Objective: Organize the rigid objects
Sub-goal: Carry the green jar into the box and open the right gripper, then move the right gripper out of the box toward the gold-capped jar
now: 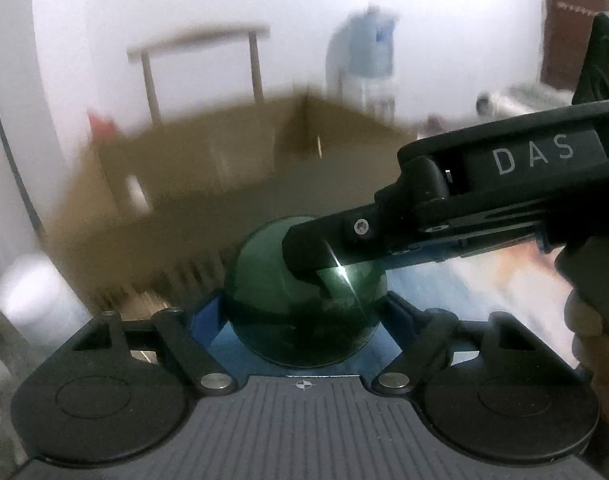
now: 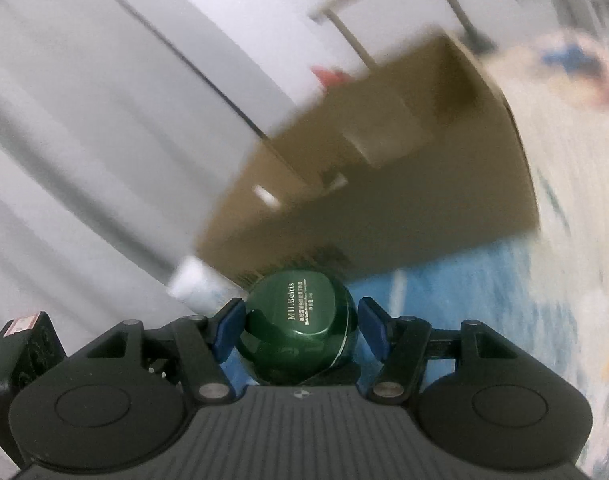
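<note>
Both the left tongs (image 1: 304, 312) and right tongs (image 2: 300, 320) are pinching the green jar (image 2: 300, 320) before a blurred cardboard box (image 1: 224, 160) and white wall (image 1: 144, 8).

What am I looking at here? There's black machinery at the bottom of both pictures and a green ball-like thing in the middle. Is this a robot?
No robot here: a person holds a hand tool in each hand, each with two blue-tipped fingers and a wide-angle camera looking along them. One picture comes from the left tool, the other from the right.

The green thing is a round green jar with gold lettering. In the right tool's picture it sits between the right gripper fingers, which look closed on it. In the left tool's picture the same jar sits between the left gripper fingers, and the right tool reaches in from the right side onto it. So both seem to grip it at once.

Behind is an open cardboard box standing on a blue patterned surface. The background is blurred.
</note>
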Demonstrator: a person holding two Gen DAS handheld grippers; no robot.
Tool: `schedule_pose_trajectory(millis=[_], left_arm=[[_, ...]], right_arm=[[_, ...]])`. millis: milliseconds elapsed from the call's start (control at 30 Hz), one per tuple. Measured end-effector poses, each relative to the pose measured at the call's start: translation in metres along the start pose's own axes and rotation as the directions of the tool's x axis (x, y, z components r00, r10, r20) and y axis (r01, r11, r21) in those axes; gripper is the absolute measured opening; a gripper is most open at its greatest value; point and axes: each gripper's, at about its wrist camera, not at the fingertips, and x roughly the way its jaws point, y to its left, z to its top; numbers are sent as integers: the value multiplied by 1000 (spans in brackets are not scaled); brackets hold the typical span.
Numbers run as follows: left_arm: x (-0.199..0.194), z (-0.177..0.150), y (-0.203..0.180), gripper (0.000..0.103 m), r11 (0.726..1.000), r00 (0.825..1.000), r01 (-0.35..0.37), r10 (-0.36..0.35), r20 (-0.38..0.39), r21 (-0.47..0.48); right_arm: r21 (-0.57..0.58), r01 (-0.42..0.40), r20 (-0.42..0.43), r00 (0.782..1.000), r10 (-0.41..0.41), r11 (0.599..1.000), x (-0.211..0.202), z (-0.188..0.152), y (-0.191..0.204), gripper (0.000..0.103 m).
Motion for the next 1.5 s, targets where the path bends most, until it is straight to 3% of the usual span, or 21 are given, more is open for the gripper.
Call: schedule_pose_trajectory(millis=[133, 233, 433, 600, 767, 933, 1200, 1500], left_arm=[[-22, 36, 5, 82, 998, 991, -50, 45, 125, 34], [-14, 63, 14, 82, 997, 989, -72, 66, 132, 38], [54, 102, 43, 82, 999, 998, 10, -13, -63, -53], [108, 110, 61, 82, 990, 970, 35, -67, -236, -136], [135, 106, 69, 82, 981, 935, 51, -113, -338, -186], [157, 105, 71, 82, 978, 906, 41, -122, -405, -203], [171, 106, 70, 83, 981, 880, 18, -108, -462, -194], [166, 110, 75, 84, 974, 890, 21, -120, -441, -224]], right_arm=[[-125, -24, 83, 996, 35, 992, -19, 32, 36, 66], [-167, -27, 89, 995, 42, 986, -13, 63, 47, 67], [-133, 56, -10, 998, -58, 990, 32, 116, 32, 68], [-17, 84, -168, 982, -86, 996, 78, 143, -5, 68], [-31, 137, -264, 954, -140, 990, 105, 147, -16, 68], [-28, 175, -327, 929, -175, 984, 121, 145, -29, 68], [-43, 217, -386, 897, -217, 975, 145, 148, -40, 67], [-52, 228, -359, 904, -231, 972, 140, 149, -41, 67]])
